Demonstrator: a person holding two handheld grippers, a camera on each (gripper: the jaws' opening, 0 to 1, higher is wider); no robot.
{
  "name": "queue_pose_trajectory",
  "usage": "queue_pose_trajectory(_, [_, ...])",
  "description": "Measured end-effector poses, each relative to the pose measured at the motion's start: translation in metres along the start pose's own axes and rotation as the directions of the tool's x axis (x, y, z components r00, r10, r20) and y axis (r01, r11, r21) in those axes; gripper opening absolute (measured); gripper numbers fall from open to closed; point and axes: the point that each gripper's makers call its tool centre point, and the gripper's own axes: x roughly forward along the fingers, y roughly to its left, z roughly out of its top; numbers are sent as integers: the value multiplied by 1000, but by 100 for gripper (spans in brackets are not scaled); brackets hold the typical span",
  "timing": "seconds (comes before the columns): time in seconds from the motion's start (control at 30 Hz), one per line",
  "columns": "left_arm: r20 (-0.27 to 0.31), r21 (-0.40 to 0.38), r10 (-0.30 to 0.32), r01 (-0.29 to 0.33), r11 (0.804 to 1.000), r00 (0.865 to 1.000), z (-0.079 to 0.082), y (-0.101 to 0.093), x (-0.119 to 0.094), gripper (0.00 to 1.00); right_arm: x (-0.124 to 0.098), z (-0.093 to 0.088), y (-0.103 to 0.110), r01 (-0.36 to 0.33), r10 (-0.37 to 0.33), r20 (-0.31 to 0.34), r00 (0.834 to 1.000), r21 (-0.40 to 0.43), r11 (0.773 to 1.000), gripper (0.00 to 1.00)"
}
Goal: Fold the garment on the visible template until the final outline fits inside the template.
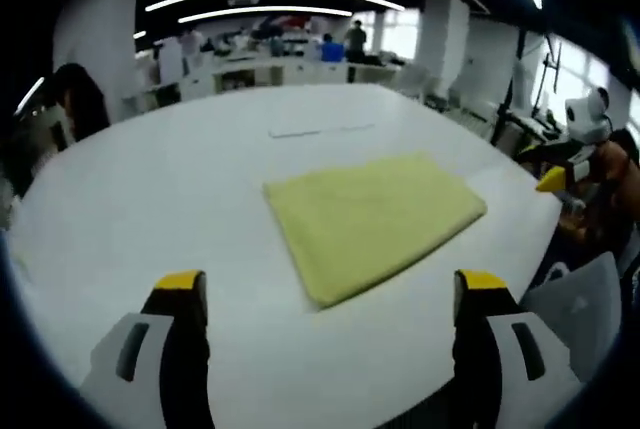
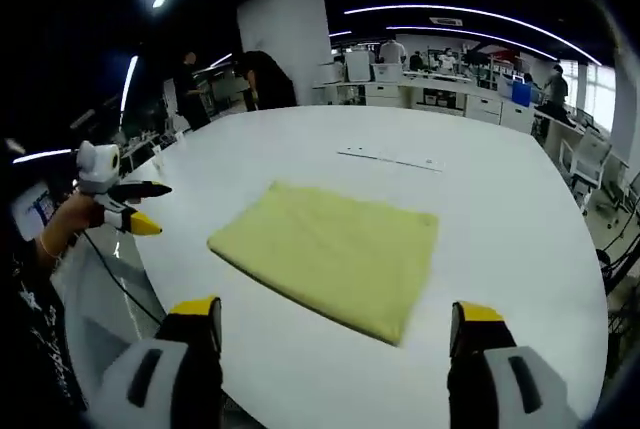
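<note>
A yellow garment lies folded into a flat rectangle on the white table, seen in the left gripper view (image 1: pixel 375 219) and in the right gripper view (image 2: pixel 330 254). My left gripper (image 1: pixel 330 289) is open, its yellow-tipped jaws wide apart just short of the garment's near corner, with nothing between them. My right gripper (image 2: pixel 335 314) is open too, over the table edge just short of the cloth. Each gripper appears in the other's view, held off the table's side: the right gripper (image 1: pixel 565 174) and the left gripper (image 2: pixel 125 204). A thin pale strip (image 1: pixel 320 131) (image 2: pixel 390 159) lies beyond the garment.
The white table (image 1: pixel 150 199) (image 2: pixel 520 229) has bare surface all around the cloth. A person's hand (image 2: pixel 70 224) holds the left gripper past the table edge. Desks, chairs and people stand far behind (image 1: pixel 300 49) (image 2: pixel 450 64).
</note>
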Motion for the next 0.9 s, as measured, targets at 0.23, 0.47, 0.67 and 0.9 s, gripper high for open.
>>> queue_pose_trajectory(0.23, [-6,30,-2,2,1000,1000,-2,-4,-8,99,-12,-2,7,-5,5,26,1000,-9,1000,98])
queue_pose_trajectory(0.47, [24,21,-5,5,1000,1000,-6,-12,-14,99,-10,-12,5,7,-7,72,997,-1,1000,99])
queue_pose_trajectory(0.67, [15,43,1,-2,999,1000,-16,-12,-18,99,-10,-22,6,11,-13,75,997,24,1000,99])
queue_pose_trajectory(0.9, [24,13,-1,0,1000,1000,-22,-17,-20,99,-11,-32,1,49,-50,57,997,21,999,98])
